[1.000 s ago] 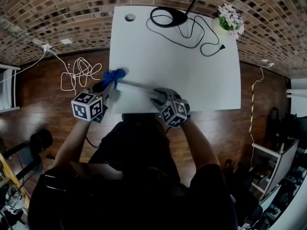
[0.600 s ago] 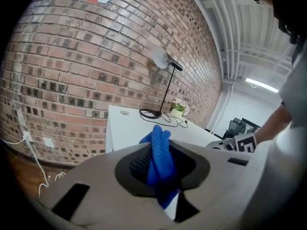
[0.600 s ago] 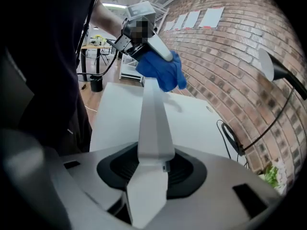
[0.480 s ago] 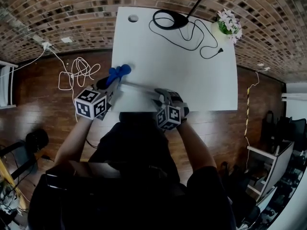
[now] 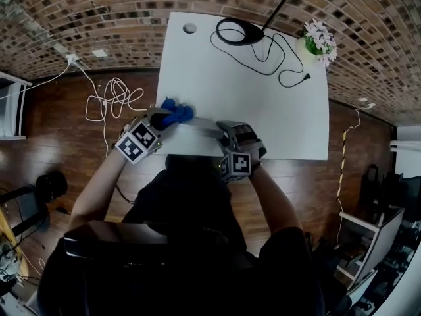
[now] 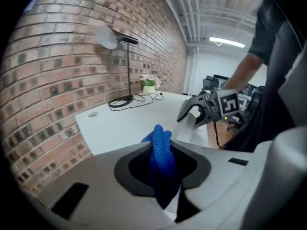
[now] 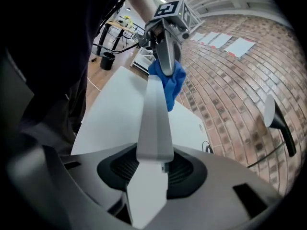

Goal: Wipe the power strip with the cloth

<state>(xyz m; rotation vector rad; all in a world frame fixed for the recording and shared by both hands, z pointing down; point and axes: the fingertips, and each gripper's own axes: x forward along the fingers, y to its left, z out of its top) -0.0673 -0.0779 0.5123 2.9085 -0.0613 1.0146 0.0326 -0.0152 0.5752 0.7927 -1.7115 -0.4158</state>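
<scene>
Power strip (image 5: 200, 126), long, white, plastic: spans the gap between the two grippers over the near-left part of the tabletop, centre-left of the head view. One end is clamped firmly between the jaws of the right gripper (image 5: 222, 130). In the right gripper view the power strip (image 7: 154, 114) runs from that gripper (image 7: 153, 169) up to the upper middle of the frame.

Cloth (image 5: 177, 114), blue, soft, bunched: sits between the jaws of the left gripper (image 5: 161, 118), which are opening, with the pads on either side of it. In the right gripper view the cloth (image 7: 170, 83) touches the strip's far end.

Table (image 5: 263, 117), white, rectangular, matt: round hole (image 5: 189, 27) near its upper left corner.

Desk lamp (image 5: 238, 30), black, round base: upper centre of the table, with a black cable (image 5: 283, 58) looping to its right.

Potted plant (image 5: 318, 37), pale flowers: upper right corner of the table.

Floor (image 5: 79, 150), dark wooden boards: a white cord (image 5: 112, 97) coiled at the left.

Wall (image 5: 99, 12), red-brown brick: along the top of the frame.
</scene>
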